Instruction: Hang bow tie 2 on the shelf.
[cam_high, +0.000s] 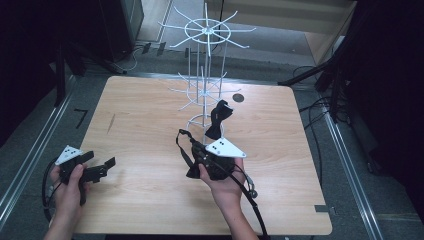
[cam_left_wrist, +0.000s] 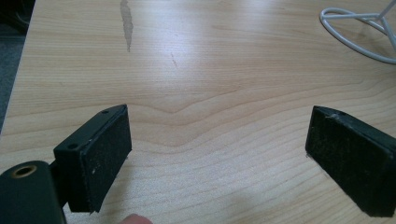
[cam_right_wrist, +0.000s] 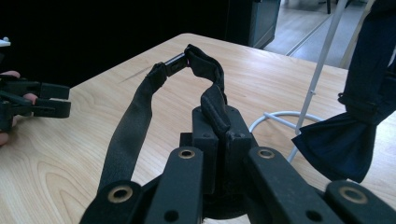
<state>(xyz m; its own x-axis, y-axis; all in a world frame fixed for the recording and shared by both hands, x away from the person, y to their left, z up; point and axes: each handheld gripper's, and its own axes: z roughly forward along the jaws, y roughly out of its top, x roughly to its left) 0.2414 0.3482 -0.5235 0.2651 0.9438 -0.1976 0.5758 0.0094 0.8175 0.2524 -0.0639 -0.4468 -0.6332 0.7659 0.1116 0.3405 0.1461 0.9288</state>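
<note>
A white wire display rack (cam_high: 205, 35) stands at the table's far middle, its base ring (cam_right_wrist: 275, 115) just beyond my right gripper. A dark bow tie (cam_high: 218, 120) (cam_right_wrist: 355, 135) hangs from a low hook of the rack. My right gripper (cam_high: 199, 150) (cam_right_wrist: 222, 114) is shut on the black strap (cam_right_wrist: 135, 116) (cam_high: 182, 142) of a second tie, which loops up to a clasp (cam_right_wrist: 175, 60). The rest of that tie bunches dark under the hand (cam_high: 194, 172). My left gripper (cam_high: 100, 159) (cam_left_wrist: 219, 115) stands open over bare wood at the front left, nothing between its pads.
The wooden table (cam_high: 140, 115) has a pale scuff (cam_left_wrist: 126, 23) at its left. The rack's base ring (cam_left_wrist: 369, 17) lies off to the right of the left gripper. Cables and dark stands surround the table on the floor.
</note>
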